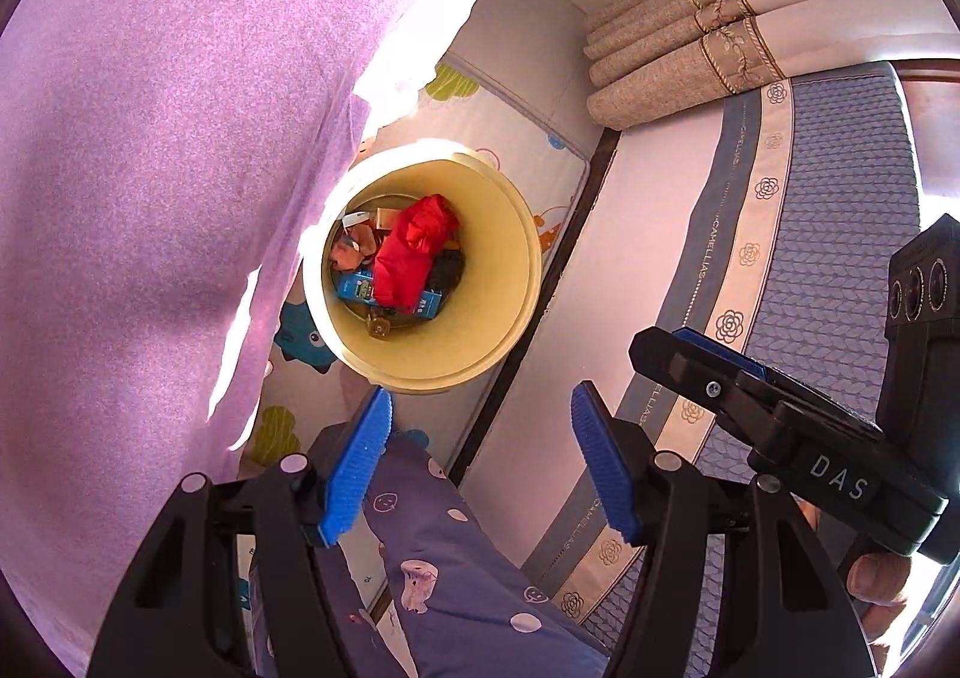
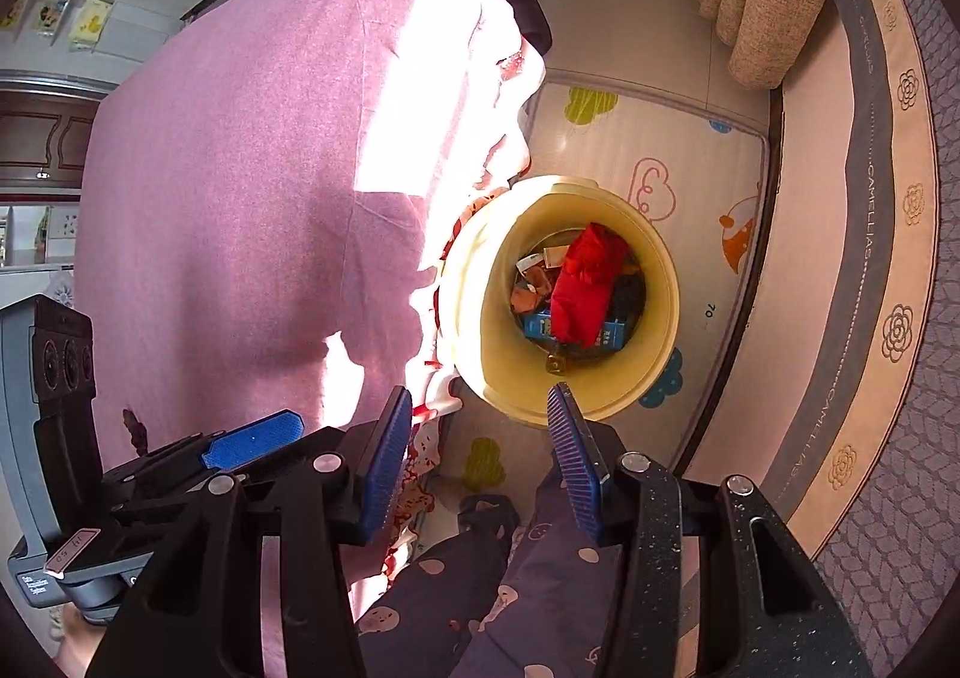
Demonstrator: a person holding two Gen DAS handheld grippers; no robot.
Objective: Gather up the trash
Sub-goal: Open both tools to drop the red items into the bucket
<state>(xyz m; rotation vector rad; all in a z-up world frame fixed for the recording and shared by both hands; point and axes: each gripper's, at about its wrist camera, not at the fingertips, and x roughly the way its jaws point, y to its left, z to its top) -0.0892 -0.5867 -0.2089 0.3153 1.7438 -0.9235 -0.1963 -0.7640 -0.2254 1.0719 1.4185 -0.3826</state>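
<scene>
Below, a yellow bin (image 1: 516, 282) stands on a cartoon-print mat (image 1: 528, 138), near the mat's edge beside the bed (image 1: 840, 186). Inside lie a red bag (image 1: 414, 252), a blue box (image 1: 360, 288) and other scraps. The left gripper (image 1: 480, 462) and right gripper (image 2: 480, 456) hover above, both spread and holding nothing.

"DAS" in white on the black right gripper (image 1: 840, 477). "CAMELLIAS" repeated along the mattress border (image 1: 717, 252). "70" printed on the play mat (image 2: 710, 311).
</scene>
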